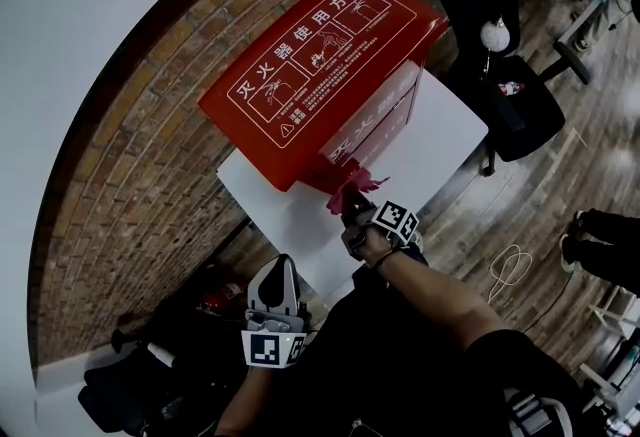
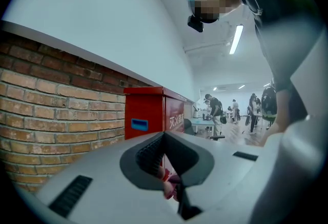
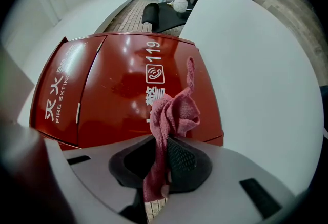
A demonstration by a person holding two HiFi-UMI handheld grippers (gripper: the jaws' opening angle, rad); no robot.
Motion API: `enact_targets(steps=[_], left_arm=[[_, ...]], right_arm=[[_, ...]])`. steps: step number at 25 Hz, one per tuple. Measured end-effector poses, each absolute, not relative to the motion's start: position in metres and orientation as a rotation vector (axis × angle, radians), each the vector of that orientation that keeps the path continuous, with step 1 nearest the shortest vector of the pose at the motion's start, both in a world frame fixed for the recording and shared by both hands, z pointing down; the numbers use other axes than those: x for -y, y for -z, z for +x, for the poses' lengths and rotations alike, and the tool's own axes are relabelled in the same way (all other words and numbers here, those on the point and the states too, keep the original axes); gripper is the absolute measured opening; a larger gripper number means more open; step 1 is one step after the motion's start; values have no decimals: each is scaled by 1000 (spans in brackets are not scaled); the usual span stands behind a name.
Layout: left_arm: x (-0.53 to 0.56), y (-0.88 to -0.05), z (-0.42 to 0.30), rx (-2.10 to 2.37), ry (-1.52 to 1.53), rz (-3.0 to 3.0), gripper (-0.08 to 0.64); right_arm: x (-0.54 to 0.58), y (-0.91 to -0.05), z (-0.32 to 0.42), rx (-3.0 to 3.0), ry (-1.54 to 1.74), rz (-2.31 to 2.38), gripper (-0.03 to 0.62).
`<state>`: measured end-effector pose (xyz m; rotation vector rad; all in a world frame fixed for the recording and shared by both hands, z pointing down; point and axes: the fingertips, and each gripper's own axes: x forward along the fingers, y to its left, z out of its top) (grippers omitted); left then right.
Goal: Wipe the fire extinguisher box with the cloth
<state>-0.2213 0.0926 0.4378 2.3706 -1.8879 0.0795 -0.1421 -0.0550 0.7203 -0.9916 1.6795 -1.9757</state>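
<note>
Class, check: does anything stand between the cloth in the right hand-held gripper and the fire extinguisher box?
Nothing visible does. The cloth, clamped in the right hand-held gripper, hangs directly before the red box front.

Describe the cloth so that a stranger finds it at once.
Find the big red fire extinguisher box by the brick wall. Before its front face, the jaws of the right gripper pinch a crumpled pink cloth, the only soft thing there.

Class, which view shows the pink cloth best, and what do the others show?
The right gripper view: the cloth sits large and centred, pinched in the right tool before the red fire extinguisher box. The head view shows a small pink tuft. The left gripper view shows nothing clearly.
</note>
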Motion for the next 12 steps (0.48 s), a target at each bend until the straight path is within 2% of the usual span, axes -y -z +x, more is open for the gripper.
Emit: enact_targets(steps=[12], left_arm=[[-90, -434, -216, 1889, -48, 2395, 38]], right_arm=[[56, -690, -143, -1704, 1950, -921, 67]])
